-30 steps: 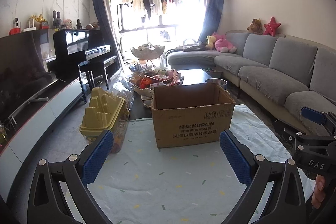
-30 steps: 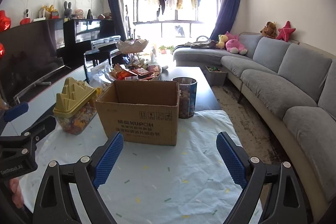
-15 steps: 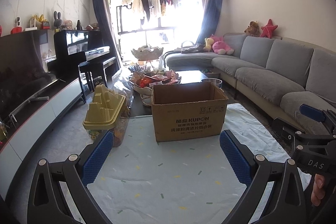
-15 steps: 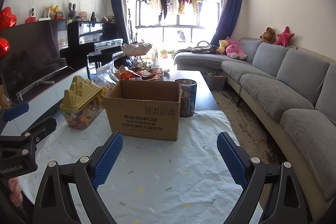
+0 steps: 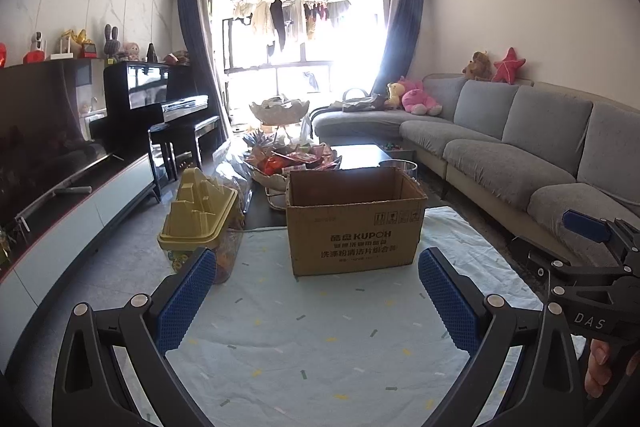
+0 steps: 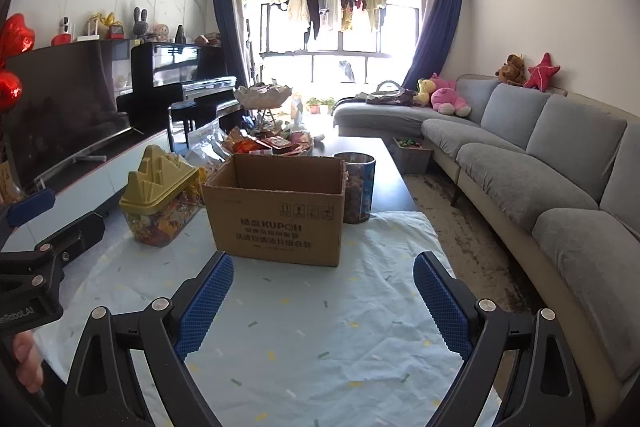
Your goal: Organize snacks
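Both the left claw and right claw are held released and empty, drawn back from the open brown cardboard box mid-table; snacks remain heaped beyond it, unsorted.

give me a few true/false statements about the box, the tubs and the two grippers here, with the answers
1. The cardboard box stands open at the top. True.
2. The left gripper is shut on a snack pack. False: its jaws are apart with nothing between them.
3. The tub with the yellow castle-shaped lid stands to the left of the box. True.
4. The round canister lies on its side on the cloth. False: it stands upright, at the box's right rear corner.
5. The right gripper is open and empty, above the pale cloth. True.
6. The box sits on the grey sofa. False: it sits on the cloth-covered table.
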The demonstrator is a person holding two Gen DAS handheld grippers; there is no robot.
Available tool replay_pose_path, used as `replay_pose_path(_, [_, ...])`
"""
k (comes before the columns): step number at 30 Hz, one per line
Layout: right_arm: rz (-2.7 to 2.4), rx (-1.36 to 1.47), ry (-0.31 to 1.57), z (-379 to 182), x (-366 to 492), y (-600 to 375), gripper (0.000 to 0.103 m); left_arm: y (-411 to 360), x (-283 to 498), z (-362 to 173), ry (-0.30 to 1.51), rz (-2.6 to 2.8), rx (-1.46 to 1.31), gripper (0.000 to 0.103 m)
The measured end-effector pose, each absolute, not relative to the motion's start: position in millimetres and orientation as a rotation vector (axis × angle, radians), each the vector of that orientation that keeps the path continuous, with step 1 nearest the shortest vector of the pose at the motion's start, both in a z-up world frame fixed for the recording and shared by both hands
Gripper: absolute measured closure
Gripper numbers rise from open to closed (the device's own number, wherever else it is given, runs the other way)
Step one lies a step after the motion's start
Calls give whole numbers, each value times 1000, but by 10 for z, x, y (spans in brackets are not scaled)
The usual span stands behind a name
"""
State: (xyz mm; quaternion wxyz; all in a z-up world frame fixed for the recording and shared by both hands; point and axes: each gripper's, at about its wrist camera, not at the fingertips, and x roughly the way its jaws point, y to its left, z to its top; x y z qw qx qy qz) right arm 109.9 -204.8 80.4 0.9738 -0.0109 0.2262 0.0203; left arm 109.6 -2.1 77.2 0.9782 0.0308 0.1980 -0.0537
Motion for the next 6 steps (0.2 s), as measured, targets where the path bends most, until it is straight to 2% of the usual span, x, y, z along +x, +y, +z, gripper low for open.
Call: replay_pose_path(6, [40, -21, 465, 789, 1111, -2043, 11, -21, 1116, 751, 413, -102, 57, 0])
